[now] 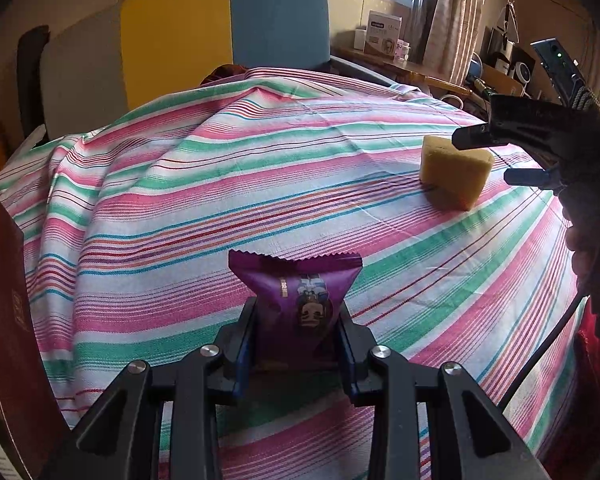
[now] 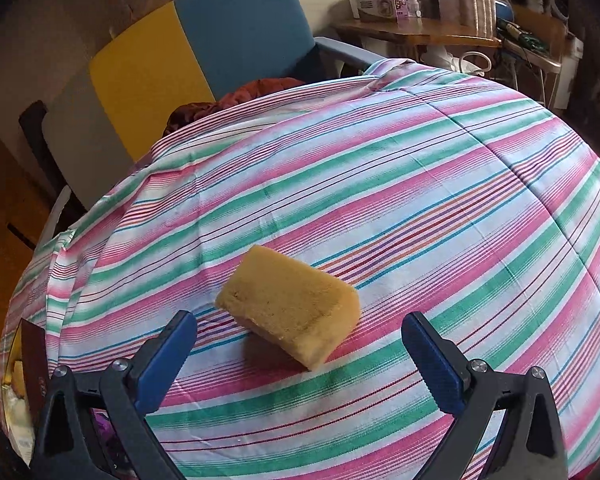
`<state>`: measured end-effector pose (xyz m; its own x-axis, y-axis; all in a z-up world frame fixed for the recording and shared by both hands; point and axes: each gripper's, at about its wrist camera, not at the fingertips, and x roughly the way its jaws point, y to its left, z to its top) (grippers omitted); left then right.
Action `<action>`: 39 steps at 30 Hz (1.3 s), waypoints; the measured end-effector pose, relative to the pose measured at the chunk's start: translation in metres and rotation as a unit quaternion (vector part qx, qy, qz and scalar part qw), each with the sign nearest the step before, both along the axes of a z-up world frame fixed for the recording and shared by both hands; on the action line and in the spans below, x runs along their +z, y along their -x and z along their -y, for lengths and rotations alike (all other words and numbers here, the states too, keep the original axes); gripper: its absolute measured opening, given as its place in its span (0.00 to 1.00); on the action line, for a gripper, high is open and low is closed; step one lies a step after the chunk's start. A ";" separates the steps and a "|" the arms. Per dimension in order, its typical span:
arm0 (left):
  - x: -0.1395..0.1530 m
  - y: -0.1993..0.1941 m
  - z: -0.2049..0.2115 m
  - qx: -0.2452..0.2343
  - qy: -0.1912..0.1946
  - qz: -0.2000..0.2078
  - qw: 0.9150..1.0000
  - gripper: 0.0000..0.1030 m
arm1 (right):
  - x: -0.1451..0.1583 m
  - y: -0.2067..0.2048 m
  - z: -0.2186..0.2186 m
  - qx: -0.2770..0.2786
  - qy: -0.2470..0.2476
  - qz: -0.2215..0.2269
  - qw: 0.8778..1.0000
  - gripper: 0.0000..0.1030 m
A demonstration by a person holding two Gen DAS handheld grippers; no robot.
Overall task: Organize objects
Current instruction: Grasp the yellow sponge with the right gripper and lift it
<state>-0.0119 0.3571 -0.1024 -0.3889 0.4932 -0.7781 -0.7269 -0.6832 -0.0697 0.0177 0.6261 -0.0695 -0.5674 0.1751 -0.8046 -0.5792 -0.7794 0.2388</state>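
Note:
My left gripper (image 1: 298,316) is shut on a purple snack packet (image 1: 300,284) and holds it upright just above the striped tablecloth (image 1: 228,184). A yellow sponge (image 1: 454,170) lies on the cloth at the right; it also shows in the right wrist view (image 2: 292,306). My right gripper (image 2: 300,340) is open, its blue pads (image 2: 166,360) spread wide just short of the sponge, with nothing between them. In the left wrist view the right gripper (image 1: 490,156) hovers at the sponge's right side.
A dark red box (image 1: 12,320) stands at the table's left edge, also seen in the right wrist view (image 2: 34,360). A yellow and blue chair (image 1: 228,36) stands behind the table. A cluttered wooden side table (image 2: 416,32) is at the back right.

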 end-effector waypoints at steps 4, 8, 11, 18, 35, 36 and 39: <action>0.000 0.001 0.001 0.000 -0.003 0.003 1.000 0.33 | -0.004 0.005 0.003 0.015 -0.012 0.013 1.000 1.00; 0.000 0.001 0.003 0.000 -0.006 0.004 1.000 0.33 | -0.007 0.008 0.010 0.036 -0.023 0.027 0.999 1.00; 0.000 0.002 0.004 0.000 -0.012 0.007 1.000 0.33 | -0.008 0.011 0.017 0.052 -0.036 0.036 0.997 1.00; -0.001 0.002 0.005 0.000 -0.018 0.010 1.000 0.34 | -0.013 0.019 0.011 0.060 -0.059 0.071 0.994 1.00; -0.002 0.002 0.005 -0.001 -0.017 0.006 1.000 0.35 | -0.021 0.058 0.037 0.180 -0.143 0.175 0.957 0.56; -0.002 0.001 0.005 -0.001 -0.018 0.006 1.000 0.35 | -0.018 0.053 0.039 0.177 -0.122 0.162 0.963 0.56; -0.003 0.001 0.005 -0.001 -0.017 0.006 1.000 0.35 | -0.012 0.036 0.054 0.167 -0.070 0.133 0.974 0.56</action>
<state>-0.0132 0.3522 -0.1052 -0.3795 0.5201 -0.7651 -0.7270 -0.6792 -0.1011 -0.0186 0.5723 -0.0815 -0.3853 0.1349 -0.9129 -0.3146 -0.9492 -0.0074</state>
